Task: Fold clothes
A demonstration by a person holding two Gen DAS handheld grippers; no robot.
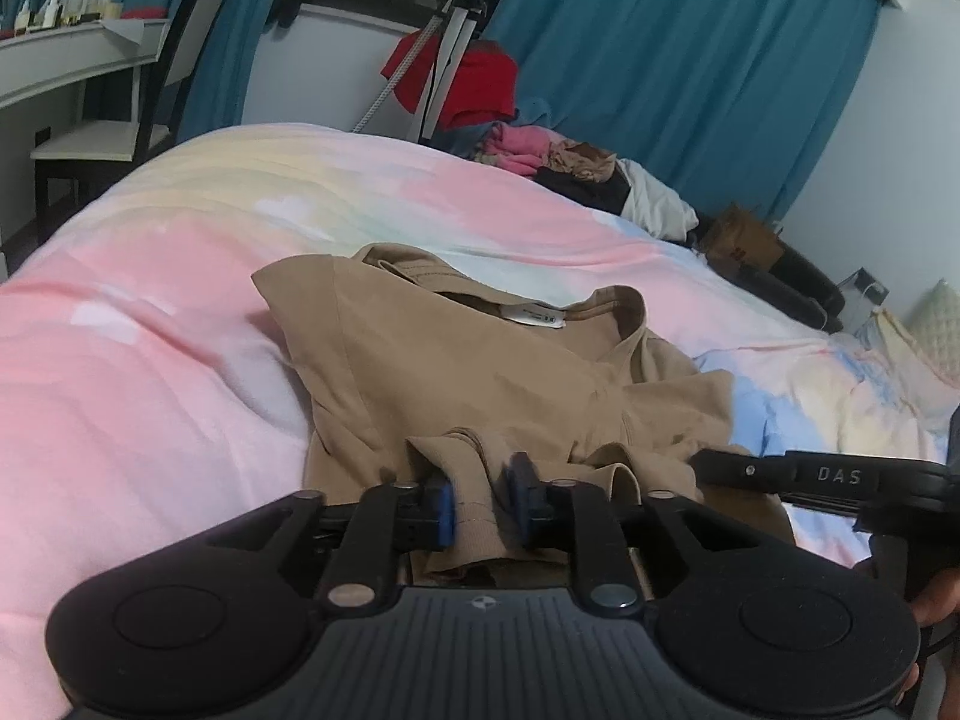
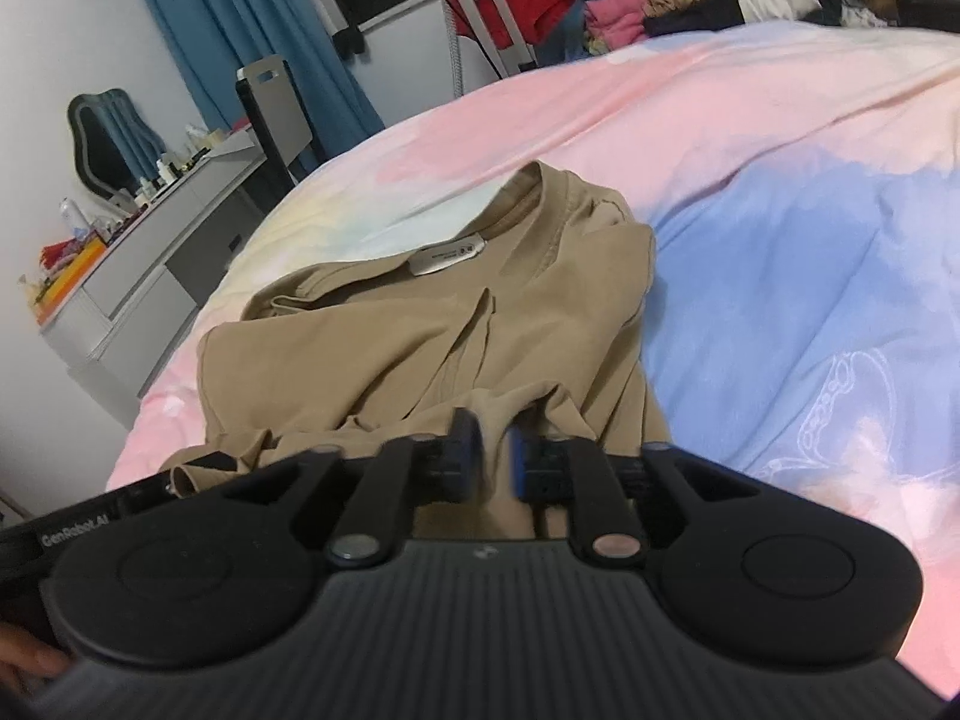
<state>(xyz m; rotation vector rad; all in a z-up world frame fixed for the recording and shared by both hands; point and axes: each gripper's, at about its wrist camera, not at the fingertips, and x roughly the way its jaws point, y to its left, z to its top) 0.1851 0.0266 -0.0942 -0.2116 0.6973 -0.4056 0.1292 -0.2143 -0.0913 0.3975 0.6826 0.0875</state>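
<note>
- A bedroom is shown, with teal curtains (image 1: 690, 60) at 12 o'clock and a bed (image 1: 150, 360) covered by a pastel pink, yellow and blue quilt filling most of both views.
- A heap of unfolded clothes (image 1: 558, 162) is seen at the bed's far edge, at about 1 o'clock in the left wrist view, with a red garment (image 1: 480, 84) hung near a tripod (image 1: 450, 42) behind it.
- A white dresser (image 2: 138, 276) with small bottles on it is seen at 9 o'clock in the right wrist view.
- A tan T-shirt (image 1: 468, 372) is laid on the quilt at the centre of both views, collar and white label at the far end, at 12 o'clock.
- The shirt's sides appear already turned inward, so a narrow panel seems to have been formed, though creases remain.
- The left tongs (image 1: 480, 510) are clenched on a bunched fold of the shirt's near hem, cloth being pinched between the blue pads.
- The right tongs (image 2: 495, 462) are likewise clenched on the near hem of the shirt, close beside the left tongs.
- The task is judged to be partly done: the lengthwise folds seem made, while the hem-to-collar fold is not yet made, and the heap remains to be folded.
</note>
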